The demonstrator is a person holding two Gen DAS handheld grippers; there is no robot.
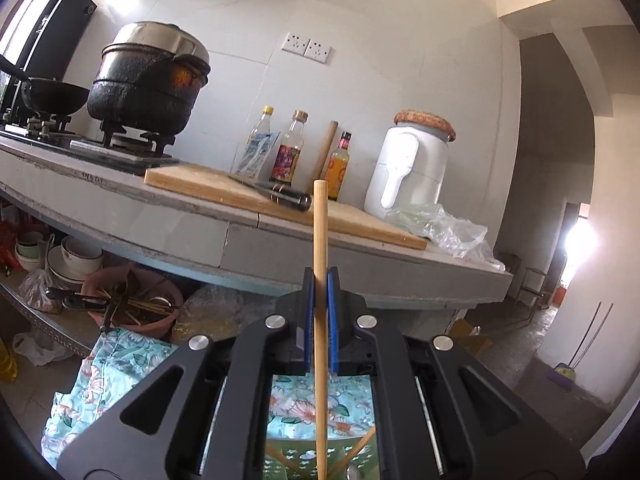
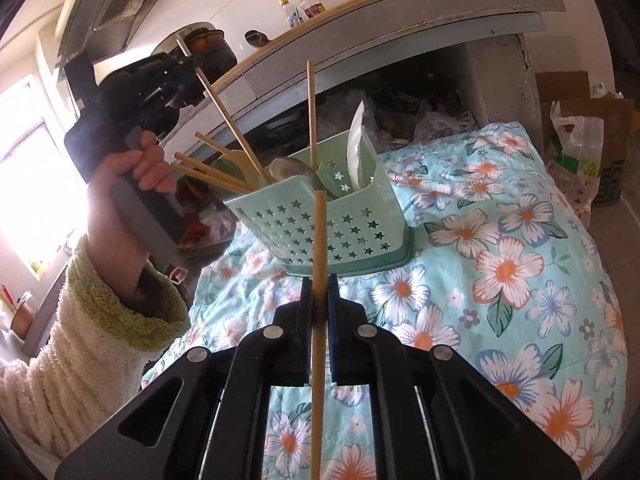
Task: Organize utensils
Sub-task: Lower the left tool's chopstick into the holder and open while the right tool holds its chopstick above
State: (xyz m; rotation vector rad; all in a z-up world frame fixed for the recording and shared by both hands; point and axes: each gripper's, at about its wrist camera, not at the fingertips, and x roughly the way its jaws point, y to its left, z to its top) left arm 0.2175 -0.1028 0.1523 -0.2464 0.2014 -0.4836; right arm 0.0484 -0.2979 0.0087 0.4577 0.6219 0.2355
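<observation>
In the left wrist view, the left gripper [image 1: 321,280] has its jaws closed on a wooden chopstick [image 1: 320,240]. The stick stands nearly upright between the blue pads [image 1: 332,308], and its top end reaches in front of the cutting board [image 1: 224,192] on the grey counter [image 1: 160,232]. A knife [image 1: 276,194] lies on this board, with bottles [image 1: 286,152] and a white jug [image 1: 412,168] behind it (a blackened pot [image 1: 148,80] sits on the stove further left). Low in the picture, under the gripper, a small part of the green basket [image 1: 300,458] shows on the flowered cloth [image 1: 104,376].

In the right wrist view, the right gripper [image 2: 319,284] is also closed on a chopstick of its own [image 2: 318,264], which runs straight up between the fingers. Just behind it stands the green basket [image 2: 320,228] with star-shaped holes, on the flowered cloth [image 2: 500,260]. Inside it are several chopsticks [image 2: 212,174] leaning to the left, one upright stick [image 2: 310,112], a metal spoon [image 2: 288,168] and a white spoon [image 2: 356,136]. At the upper left a hand [image 2: 148,164] in a fluffy sleeve [image 2: 80,340] holds the left gripper [image 2: 182,70]; its chopstick [image 2: 224,112] seems to reach down into the basket, though its lower end is hard to follow
</observation>
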